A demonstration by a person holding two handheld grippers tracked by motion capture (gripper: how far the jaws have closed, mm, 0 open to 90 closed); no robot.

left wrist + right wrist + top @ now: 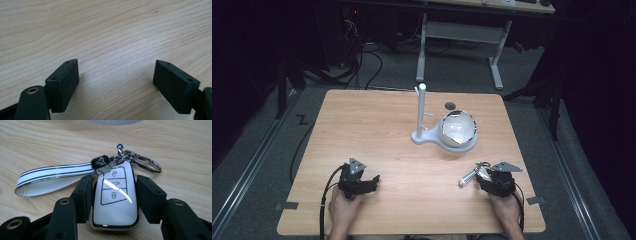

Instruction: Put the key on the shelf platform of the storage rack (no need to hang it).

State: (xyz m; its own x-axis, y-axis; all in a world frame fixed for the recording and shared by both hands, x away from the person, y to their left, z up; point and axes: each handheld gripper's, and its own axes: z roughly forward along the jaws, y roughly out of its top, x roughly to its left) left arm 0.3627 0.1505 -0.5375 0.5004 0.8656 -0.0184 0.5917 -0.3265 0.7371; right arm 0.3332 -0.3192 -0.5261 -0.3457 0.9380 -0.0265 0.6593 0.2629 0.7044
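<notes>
White car key fob (115, 197) sits clamped between the jaws of the right gripper (113, 195), its striped strap (53, 178) trailing to the gripper's left and a metal clasp (143, 162) ahead. Left gripper (116, 82) rests on the wooden counter (100, 30), jaws spread wide around nothing.

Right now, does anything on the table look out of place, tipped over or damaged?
Nothing stands out. The white stand is upright with its bowl resting on the base. The right gripper holds a car key fob squarely, strap trailing loose. The left gripper is open over bare table.
</notes>
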